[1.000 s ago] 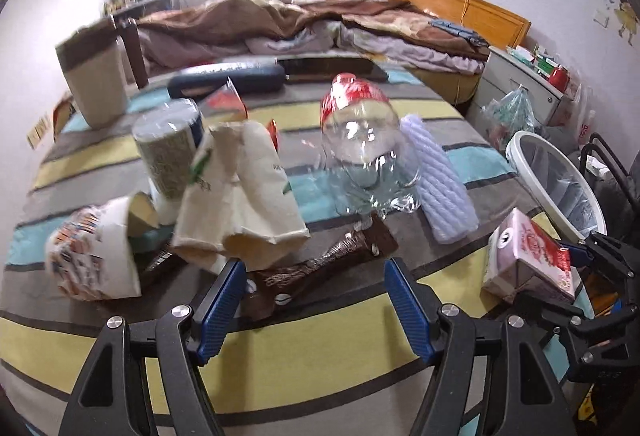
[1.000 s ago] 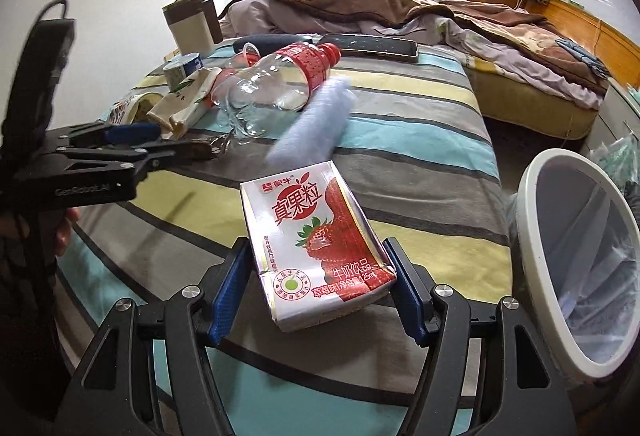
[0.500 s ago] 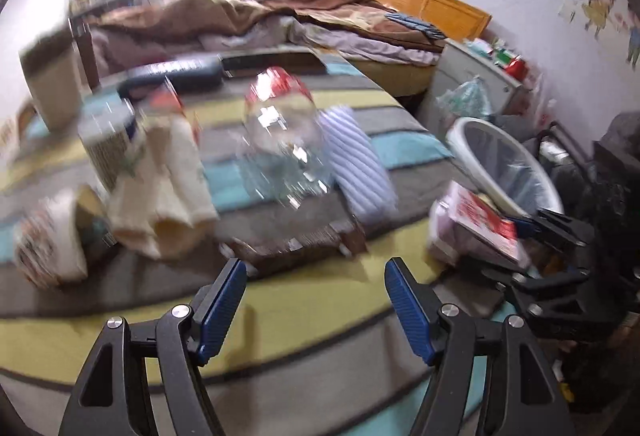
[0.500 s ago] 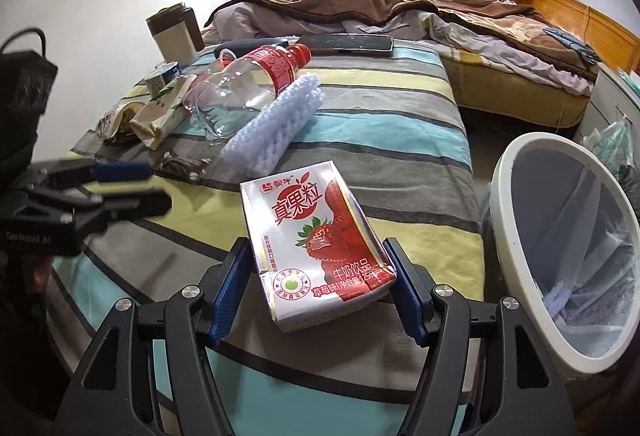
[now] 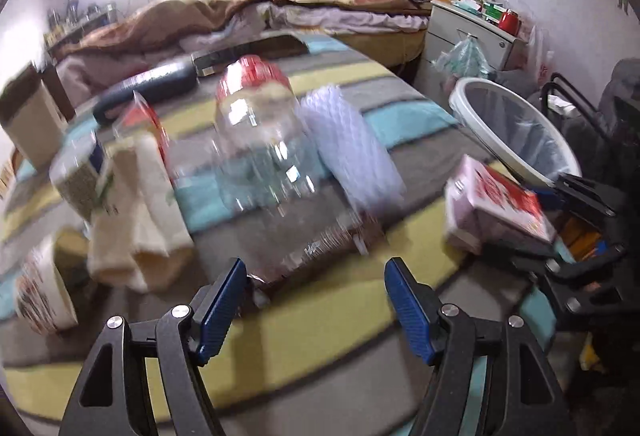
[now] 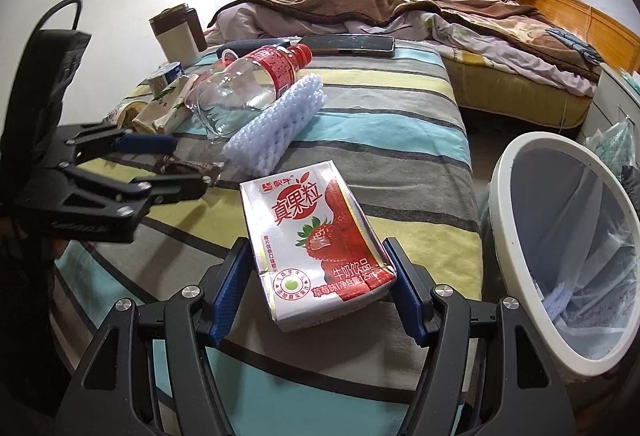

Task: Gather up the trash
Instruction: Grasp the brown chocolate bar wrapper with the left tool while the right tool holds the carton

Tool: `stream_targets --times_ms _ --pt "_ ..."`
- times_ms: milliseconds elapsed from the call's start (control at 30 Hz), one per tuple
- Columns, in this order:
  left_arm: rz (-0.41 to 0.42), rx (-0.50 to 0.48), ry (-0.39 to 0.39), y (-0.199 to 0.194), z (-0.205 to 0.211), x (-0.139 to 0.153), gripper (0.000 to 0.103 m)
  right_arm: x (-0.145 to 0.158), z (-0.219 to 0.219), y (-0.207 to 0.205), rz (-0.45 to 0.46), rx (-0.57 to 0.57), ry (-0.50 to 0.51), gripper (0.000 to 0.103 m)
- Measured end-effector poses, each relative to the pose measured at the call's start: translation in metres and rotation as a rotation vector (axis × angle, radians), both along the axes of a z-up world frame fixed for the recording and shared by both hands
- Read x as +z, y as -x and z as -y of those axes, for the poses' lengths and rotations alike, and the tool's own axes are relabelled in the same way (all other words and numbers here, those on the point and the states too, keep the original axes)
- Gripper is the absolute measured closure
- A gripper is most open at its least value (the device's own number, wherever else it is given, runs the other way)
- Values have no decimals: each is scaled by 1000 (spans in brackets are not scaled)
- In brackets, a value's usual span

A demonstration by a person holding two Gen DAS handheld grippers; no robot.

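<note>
My right gripper (image 6: 316, 284) is shut on a strawberry milk carton (image 6: 316, 236), held above the striped blanket's front edge; it also shows in the left wrist view (image 5: 496, 204). The white trash bin (image 6: 568, 236) with a clear liner stands on the floor to its right. My left gripper (image 5: 316, 296) is open and empty, just in front of a brown snack wrapper (image 5: 320, 248). Behind it lie a clear plastic bottle (image 5: 260, 140), a white foam net (image 5: 348, 144), a crumpled paper carton (image 5: 136, 204) and paper cups (image 5: 76, 176).
The trash lies on a striped blanket (image 6: 380, 108). A dark flat remote-like object (image 6: 348, 45) and a dark case (image 5: 148, 92) lie at its far end. An unmade bed (image 6: 440, 20) is behind, a nightstand (image 5: 468, 32) and a bag beside the bin.
My left gripper swung right and back, then moved in again toward the brown wrapper. My right gripper carried the carton a little toward the bin.
</note>
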State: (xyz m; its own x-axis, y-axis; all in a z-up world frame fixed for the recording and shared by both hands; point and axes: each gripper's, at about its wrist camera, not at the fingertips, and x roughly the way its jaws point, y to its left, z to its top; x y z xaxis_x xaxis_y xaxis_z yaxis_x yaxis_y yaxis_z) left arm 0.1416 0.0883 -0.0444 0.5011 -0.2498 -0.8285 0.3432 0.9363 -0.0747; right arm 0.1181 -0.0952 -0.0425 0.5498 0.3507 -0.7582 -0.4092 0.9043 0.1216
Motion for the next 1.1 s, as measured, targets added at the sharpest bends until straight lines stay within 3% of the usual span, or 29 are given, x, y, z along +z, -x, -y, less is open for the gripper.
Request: stream_targets --times_ms 167,367,533,600,833,1100 --pt "-3 -50 12 18 10 0 32 -3 0 -1 -8 0 2 36" --pt "91 29 26 3 1 20 32 -2 5 0 -3 -9 17 37" --pt "93 -67 -101 -7 20 14 32 -1 12 0 -7 -29 21 37" --pt "59 -92 -109 -10 26 5 32 -2 15 0 -8 -35 18 37" --pt "24 -61 -46 -13 24 -2 58 -3 15 -1 -8 -33 19 37" --pt "2 1 -19 -9 15 -1 76 -4 18 -2 -10 -37 6 38"
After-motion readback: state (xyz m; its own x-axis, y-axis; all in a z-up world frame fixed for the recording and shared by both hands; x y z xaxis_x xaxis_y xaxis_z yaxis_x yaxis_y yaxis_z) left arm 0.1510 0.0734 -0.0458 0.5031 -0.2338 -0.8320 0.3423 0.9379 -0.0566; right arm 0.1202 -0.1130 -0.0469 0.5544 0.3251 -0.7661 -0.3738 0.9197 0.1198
